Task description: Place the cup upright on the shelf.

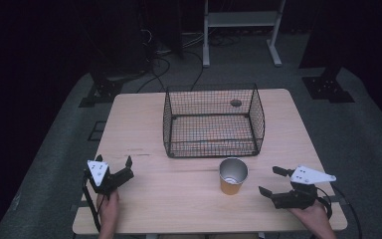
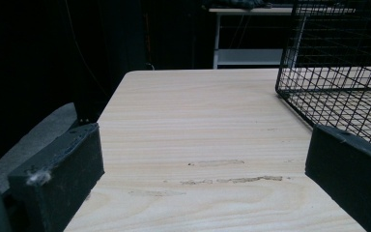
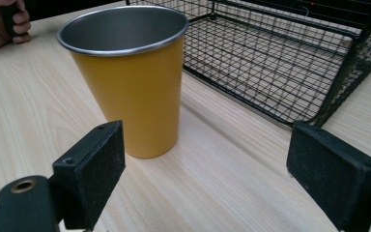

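Your right gripper (image 1: 271, 181) has its jaws spread wide, holding nothing, aimed at the yellow cup (image 1: 233, 176) just ahead. Your left gripper (image 1: 114, 167) is equally wide apart over bare wood. The cup stands upright on the wooden table (image 1: 139, 124), steel-lined, tapered, nothing inside it. Behind it sits a black wire basket (image 1: 213, 121), rectangular mesh.
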`<state>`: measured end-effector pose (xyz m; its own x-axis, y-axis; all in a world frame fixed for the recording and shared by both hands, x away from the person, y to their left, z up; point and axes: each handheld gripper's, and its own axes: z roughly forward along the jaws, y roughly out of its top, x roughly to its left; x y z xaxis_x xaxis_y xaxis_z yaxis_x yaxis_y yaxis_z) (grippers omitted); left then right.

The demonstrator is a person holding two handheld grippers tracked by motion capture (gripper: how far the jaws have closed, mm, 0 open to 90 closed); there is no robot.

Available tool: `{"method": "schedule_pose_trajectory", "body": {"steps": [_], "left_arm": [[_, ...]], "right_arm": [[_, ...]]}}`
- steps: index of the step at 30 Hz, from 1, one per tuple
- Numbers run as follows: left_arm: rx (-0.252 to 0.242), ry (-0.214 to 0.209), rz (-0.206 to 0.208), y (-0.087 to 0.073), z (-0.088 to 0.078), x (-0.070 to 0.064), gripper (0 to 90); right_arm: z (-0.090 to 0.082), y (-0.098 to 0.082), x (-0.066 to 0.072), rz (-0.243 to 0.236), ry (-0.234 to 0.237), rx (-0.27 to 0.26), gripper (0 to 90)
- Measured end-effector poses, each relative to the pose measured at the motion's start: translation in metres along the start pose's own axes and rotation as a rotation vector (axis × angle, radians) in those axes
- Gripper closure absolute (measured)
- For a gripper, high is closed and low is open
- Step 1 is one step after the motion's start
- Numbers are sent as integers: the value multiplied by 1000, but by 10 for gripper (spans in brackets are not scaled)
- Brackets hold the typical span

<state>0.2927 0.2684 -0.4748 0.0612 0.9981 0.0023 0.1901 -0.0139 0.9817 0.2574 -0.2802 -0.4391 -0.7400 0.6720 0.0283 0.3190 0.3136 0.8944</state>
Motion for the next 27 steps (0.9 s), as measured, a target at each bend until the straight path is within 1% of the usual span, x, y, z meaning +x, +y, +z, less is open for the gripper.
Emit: {"method": "schedule_pose_trajectory", "body": {"steps": [4, 11, 22, 26, 27], "left_arm": [[0, 0, 0, 0, 0, 0, 0], [0, 0, 0, 0, 0, 0, 0], [-1, -1, -2, 0, 0, 0, 0], [-1, -1, -2, 0, 0, 0, 0], [-1, -1, -2, 0, 0, 0, 0]], "right_arm": [[3, 3, 7, -11, 19, 2, 129], [9, 6, 15, -33, 37, 8, 125], [17, 11, 22, -52, 57, 18, 108], [20, 14, 25, -50, 69, 17, 103], [22, 16, 27, -57, 74, 20, 100]]}}
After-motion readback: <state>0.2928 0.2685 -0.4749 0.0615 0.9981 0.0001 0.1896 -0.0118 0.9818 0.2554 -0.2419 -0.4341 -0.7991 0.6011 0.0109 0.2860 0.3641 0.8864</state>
